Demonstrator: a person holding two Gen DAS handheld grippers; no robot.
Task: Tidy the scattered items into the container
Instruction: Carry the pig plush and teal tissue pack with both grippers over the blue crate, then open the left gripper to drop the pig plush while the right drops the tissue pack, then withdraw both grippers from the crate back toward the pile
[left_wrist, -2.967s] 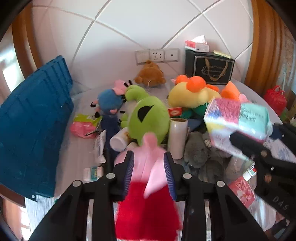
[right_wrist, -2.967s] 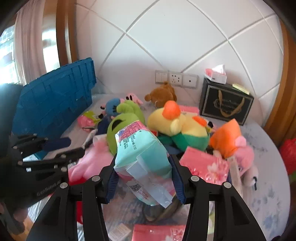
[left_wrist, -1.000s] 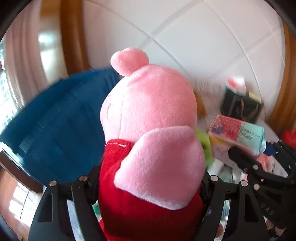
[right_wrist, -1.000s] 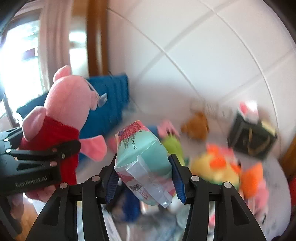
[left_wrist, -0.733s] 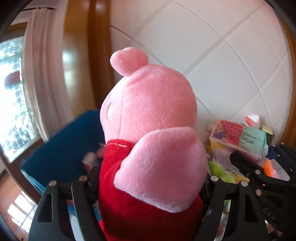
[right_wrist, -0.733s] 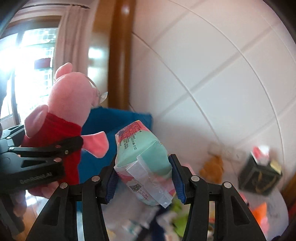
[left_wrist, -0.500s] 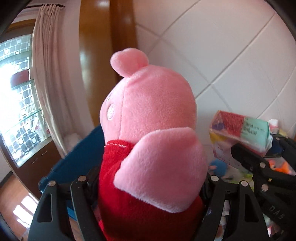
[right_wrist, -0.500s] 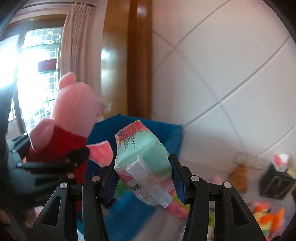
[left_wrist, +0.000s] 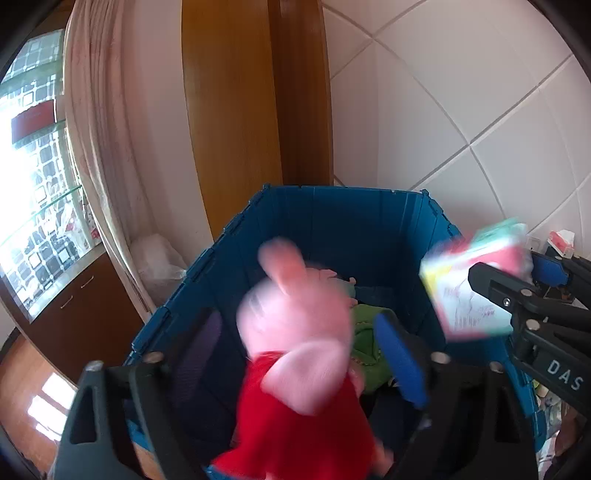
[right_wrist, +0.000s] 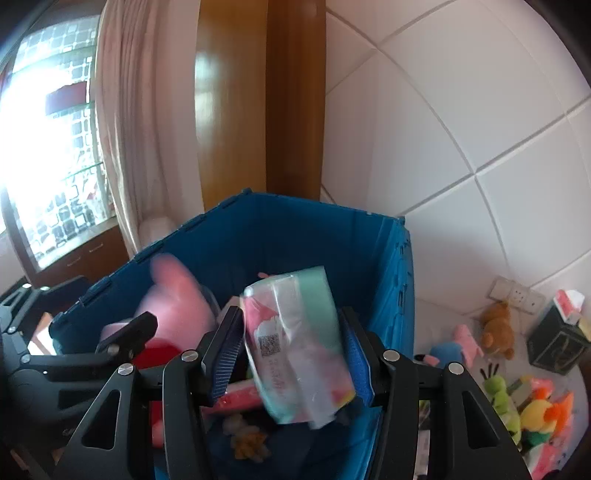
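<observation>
Nearest to us, our left gripper (left_wrist: 303, 354) has its jaws opening, the blue pads standing clear on either side of the pink plush pig in a red dress (left_wrist: 295, 350), which shows blurred between them, no longer pressed, above the open mouth of the tall blue folding plastic crate (left_wrist: 332, 206). We judge the pig light, soft and squashy, easy to take by the red body and unhurt by a drop. In the right wrist view, our right gripper (right_wrist: 291, 354) appears clamped on the mint-and-pink plastic-wrapped soft pack (right_wrist: 295, 343), held tilted over the crate opening; we judge it light and yielding, its film slippery, so a hold across the broad middle suits it best. The pack bears a square code patch and small print too blurred to read. The right gripper's black arm, seen at 3 o'clock in the left wrist view, reads "DAS". Inside the crate, beyond the pig toward 1 o'clock, lies a green plush toy (left_wrist: 365, 332). Farther off at 4 o'clock in the right wrist view, a brown plush bear (right_wrist: 496, 325) and a black gift box with gold lettering (right_wrist: 554, 350) wait on the surface; that lettering is too small to read.
</observation>
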